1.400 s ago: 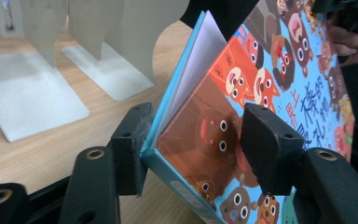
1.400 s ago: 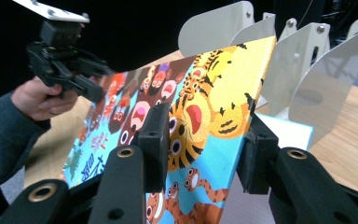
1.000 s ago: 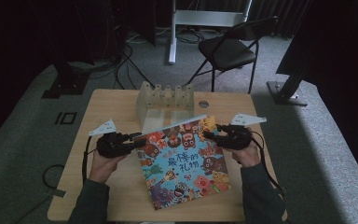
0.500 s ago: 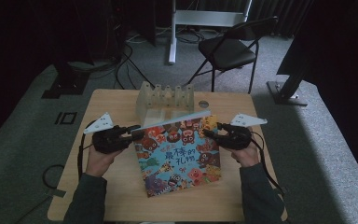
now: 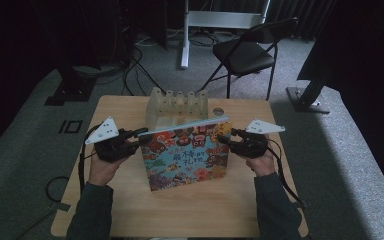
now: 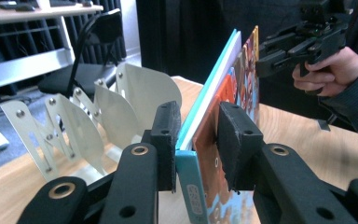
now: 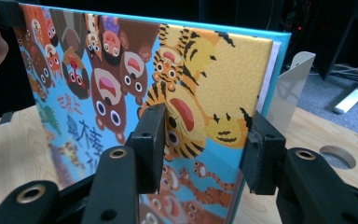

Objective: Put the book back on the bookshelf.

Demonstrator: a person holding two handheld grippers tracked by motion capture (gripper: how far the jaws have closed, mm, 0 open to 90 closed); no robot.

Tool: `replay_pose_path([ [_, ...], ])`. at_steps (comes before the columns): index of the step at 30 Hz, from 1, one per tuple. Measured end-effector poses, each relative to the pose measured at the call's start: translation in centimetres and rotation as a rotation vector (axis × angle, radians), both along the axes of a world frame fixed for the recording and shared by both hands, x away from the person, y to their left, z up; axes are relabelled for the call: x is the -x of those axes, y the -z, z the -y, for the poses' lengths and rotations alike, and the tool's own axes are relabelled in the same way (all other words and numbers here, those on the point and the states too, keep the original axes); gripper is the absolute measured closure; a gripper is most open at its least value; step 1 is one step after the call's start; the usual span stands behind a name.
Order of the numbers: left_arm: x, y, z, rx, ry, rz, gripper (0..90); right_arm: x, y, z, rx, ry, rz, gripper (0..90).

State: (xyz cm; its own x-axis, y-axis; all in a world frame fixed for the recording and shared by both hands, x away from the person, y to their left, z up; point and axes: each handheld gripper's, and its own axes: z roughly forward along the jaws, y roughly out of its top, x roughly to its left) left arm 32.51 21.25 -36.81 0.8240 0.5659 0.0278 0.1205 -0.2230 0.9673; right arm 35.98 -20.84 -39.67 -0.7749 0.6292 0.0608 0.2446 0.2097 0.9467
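Note:
A picture book (image 5: 187, 157) with a cartoon-animal cover stands almost upright on its lower edge on the wooden table (image 5: 205, 210). My left gripper (image 5: 142, 135) is shut on its upper left corner. In the left gripper view both pads (image 6: 168, 135) press the book (image 6: 205, 116). My right gripper (image 5: 222, 140) is at the upper right corner. In the right gripper view its jaws (image 7: 205, 149) stand wide apart with the tiger part of the cover (image 7: 205, 84) slanting between them, so it is open. The right gripper (image 6: 265, 51) also appears in the left gripper view, at the book's far edge.
A cream rack of upright dividers (image 5: 177, 102) stands just behind the book, near the table's far edge. A round hole (image 5: 219, 111) lies in the tabletop to its right. A folding chair (image 5: 245, 52) stands on the floor beyond the table.
The book was lying tilted on the table; its top edge has swung up and toward the rack, so it now stands nearly upright. Both grippers rose with its top corners.

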Motion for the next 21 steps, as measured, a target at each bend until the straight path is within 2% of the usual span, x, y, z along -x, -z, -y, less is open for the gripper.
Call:
replay_pose_path([
  [5, 0.5, 0.0, 0.0, -0.001, 0.005, 0.024, 70.4, 0.0, 0.0, 0.0, 0.000, -0.009, 0.008, 55.7],
  [8, 1.0, 0.3, -0.1, 0.030, 0.028, 0.025, 70.5, 0.3, 0.1, 0.2, 0.004, -0.025, 0.016, 55.6],
  [10, 1.2, 0.5, -0.2, 0.048, 0.044, 0.026, 70.6, 0.5, 0.2, 0.6, -0.013, -0.045, 0.010, 55.7],
  [13, 1.3, 0.8, -0.2, 0.051, 0.058, 0.014, 69.3, 0.7, 0.3, 1.0, -0.021, -0.061, 0.006, 54.4],
  [16, 1.3, 1.4, -0.4, 0.075, 0.077, -0.004, 68.4, 0.8, 0.4, 1.2, -0.014, -0.064, 0.004, 53.1],
  [21, 1.2, 2.1, -0.7, 0.139, 0.127, -0.032, 64.8, 0.8, 0.5, 1.3, -0.027, -0.078, -0.001, 51.5],
])
